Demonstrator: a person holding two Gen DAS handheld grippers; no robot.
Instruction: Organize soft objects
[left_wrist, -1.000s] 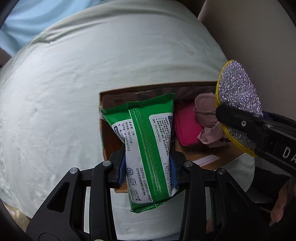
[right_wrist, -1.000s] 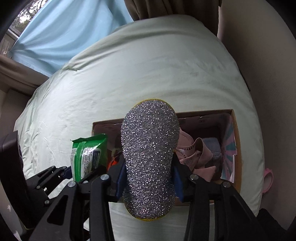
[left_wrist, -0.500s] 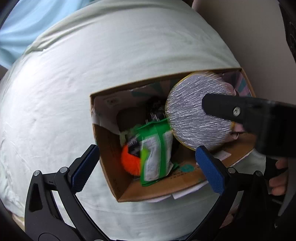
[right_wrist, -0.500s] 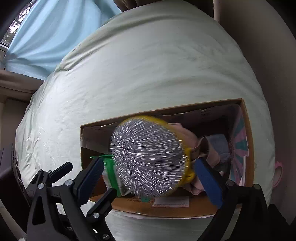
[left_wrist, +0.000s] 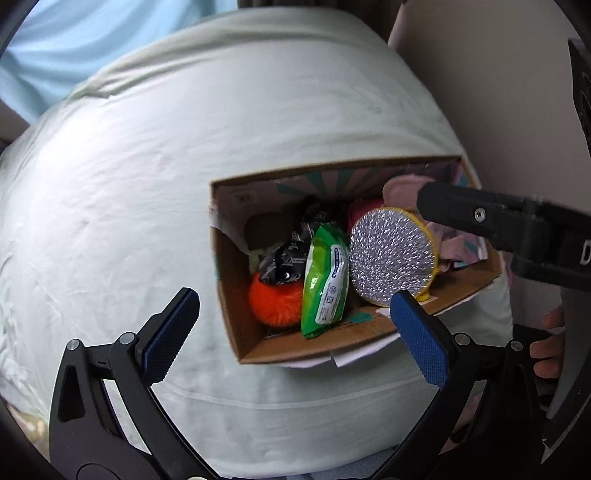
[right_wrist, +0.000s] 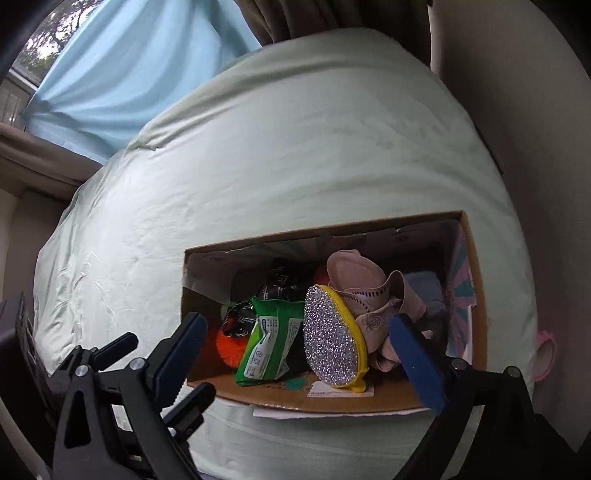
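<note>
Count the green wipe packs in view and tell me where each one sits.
1. The green wipe pack stands on edge in the cardboard box, between the orange pompom and the glitter sponge. Others may be buried beneath.

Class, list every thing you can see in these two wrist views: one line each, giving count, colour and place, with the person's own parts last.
cardboard box: one, brown, on the bed
wipes pack: one, green, in the box, middle
glitter sponge: one, silver with yellow rim, in the box beside the wipes pack
fluffy ball: one, orange, in the box, left end
black packet: one, black, above the fluffy ball
pink cloth: one, pale pink, in the box, right part
bedsheet: one, pale green
curtain: one, light blue, behind the bed
left gripper: one, black, blue pads, open
right gripper: one, black, blue pads, open
hand: one, right edge
</note>
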